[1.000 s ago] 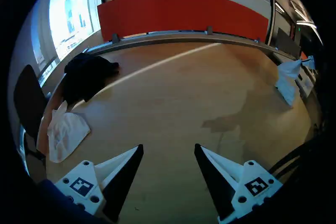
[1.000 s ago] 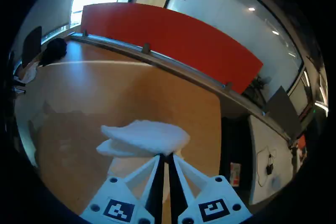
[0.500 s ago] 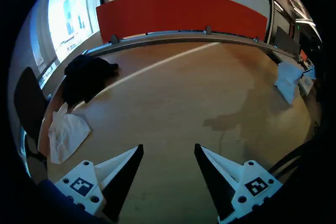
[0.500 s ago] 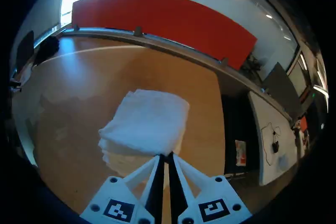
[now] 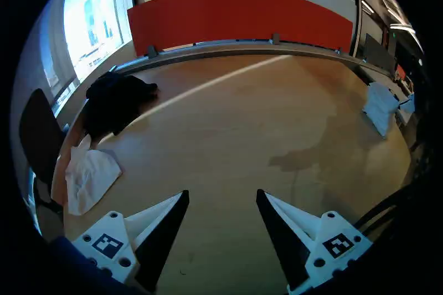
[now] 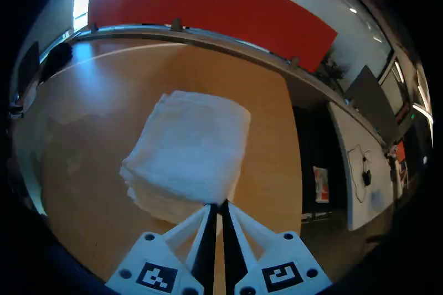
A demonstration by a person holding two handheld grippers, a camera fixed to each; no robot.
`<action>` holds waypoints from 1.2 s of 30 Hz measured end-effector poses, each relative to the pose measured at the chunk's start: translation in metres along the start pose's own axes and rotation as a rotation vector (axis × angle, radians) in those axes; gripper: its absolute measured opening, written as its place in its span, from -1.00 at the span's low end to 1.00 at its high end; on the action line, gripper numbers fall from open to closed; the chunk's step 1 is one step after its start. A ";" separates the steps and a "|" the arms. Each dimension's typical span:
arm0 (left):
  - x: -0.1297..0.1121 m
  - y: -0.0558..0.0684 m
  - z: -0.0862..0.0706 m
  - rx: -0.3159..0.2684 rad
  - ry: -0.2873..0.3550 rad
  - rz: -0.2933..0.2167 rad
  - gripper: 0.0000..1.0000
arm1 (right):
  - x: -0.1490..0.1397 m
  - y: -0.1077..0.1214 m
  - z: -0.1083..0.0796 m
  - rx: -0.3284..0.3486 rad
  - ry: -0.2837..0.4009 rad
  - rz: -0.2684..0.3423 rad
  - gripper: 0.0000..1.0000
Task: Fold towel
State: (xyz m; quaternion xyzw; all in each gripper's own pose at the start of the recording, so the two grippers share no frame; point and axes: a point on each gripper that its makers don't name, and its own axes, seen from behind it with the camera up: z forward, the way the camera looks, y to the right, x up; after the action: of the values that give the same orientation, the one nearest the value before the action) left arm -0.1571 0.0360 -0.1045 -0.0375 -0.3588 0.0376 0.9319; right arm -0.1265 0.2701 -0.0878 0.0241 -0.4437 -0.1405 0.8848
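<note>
In the right gripper view the near edge of the towel (image 6: 188, 151) slips behind the tips of the right gripper (image 6: 217, 209), so how much cloth sits between its pressed-together fingers cannot be told. In the left gripper view the towel is too small at the far right to show its layers. A dark heap (image 5: 113, 101) on the table (image 5: 232, 129) is too shapeless to identify. A chair (image 5: 39, 134) is cut off by the rim.
</note>
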 end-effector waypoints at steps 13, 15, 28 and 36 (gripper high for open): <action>0.000 0.001 0.000 0.000 -0.001 0.003 0.79 | -0.016 0.002 0.006 -0.016 -0.042 0.006 -0.88; 0.000 0.001 0.000 0.000 -0.001 0.003 0.80 | -0.016 0.004 0.007 -0.022 -0.042 0.015 -0.88; -0.001 0.000 -0.001 -0.001 -0.003 0.005 0.80 | -0.023 0.009 0.006 -0.049 -0.059 0.037 -0.66; 0.000 0.000 -0.001 -0.001 0.000 0.009 0.80 | -0.031 0.012 0.004 -0.061 -0.078 0.038 0.08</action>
State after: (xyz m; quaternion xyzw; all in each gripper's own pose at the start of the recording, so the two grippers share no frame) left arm -0.1558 0.0358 -0.1053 -0.0396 -0.3587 0.0414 0.9317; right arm -0.1448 0.2903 -0.1073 -0.0171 -0.4735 -0.1379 0.8698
